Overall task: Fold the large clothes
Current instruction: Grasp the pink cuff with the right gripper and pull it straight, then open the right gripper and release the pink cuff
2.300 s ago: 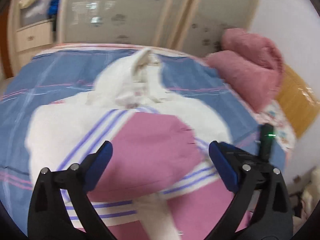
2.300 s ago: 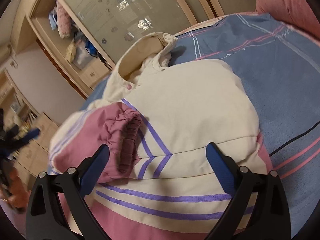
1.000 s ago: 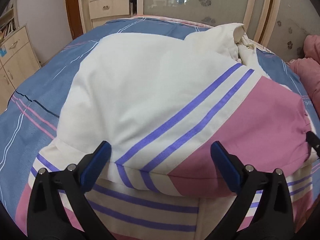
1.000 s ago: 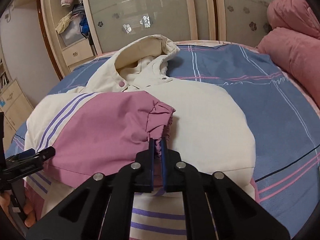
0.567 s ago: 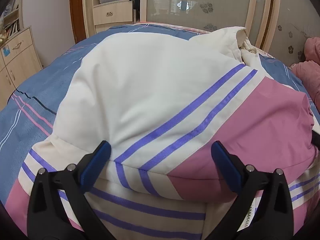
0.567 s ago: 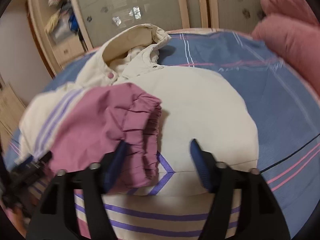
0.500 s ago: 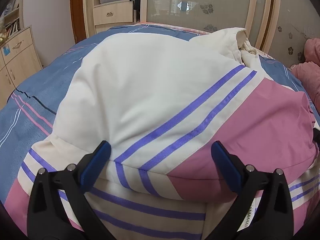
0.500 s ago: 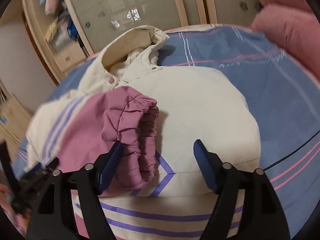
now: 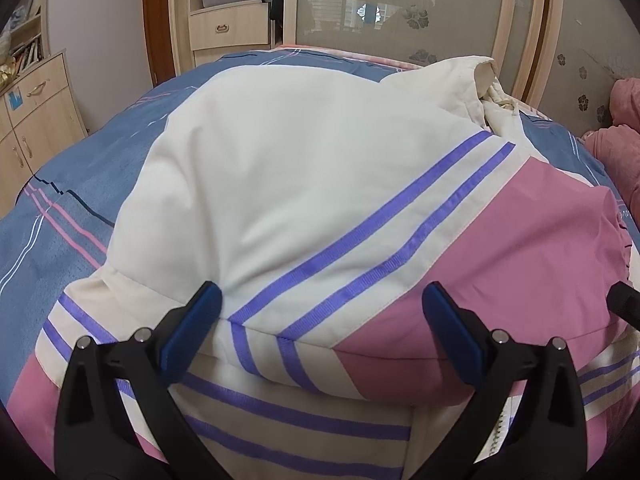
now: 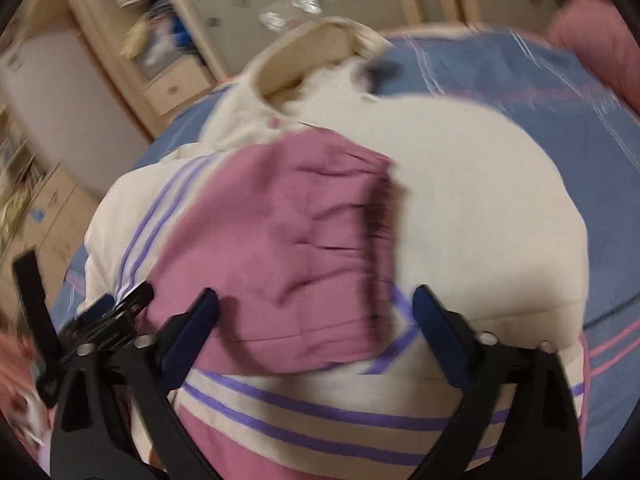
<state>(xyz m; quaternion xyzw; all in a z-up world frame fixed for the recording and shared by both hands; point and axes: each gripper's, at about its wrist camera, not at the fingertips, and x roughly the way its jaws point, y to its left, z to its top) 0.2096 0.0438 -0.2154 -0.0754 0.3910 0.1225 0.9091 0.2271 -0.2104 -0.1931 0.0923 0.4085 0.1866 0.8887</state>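
A cream and pink padded jacket (image 9: 304, 184) with purple stripes lies on the bed, its hood (image 9: 476, 76) at the far end. One sleeve with a pink cuff (image 10: 320, 240) is folded across the body. My left gripper (image 9: 320, 320) is open, its jaws low over the folded sleeve near the hem. My right gripper (image 10: 316, 320) is open above the pink cuff, holding nothing. The left gripper also shows at the left of the blurred right wrist view (image 10: 108, 316).
The jacket lies on a blue bedsheet (image 9: 72, 200) with pink and white lines. Pink quilts (image 9: 624, 136) are piled at the right. A wardrobe (image 9: 360, 8) with glass doors stands behind the bed, and a wooden cabinet (image 9: 36, 112) at the left.
My right gripper let go of the pink cuff and opened wide. It has pulled back a little, and the cuff now lies flat on the jacket. The left gripper has barely moved.
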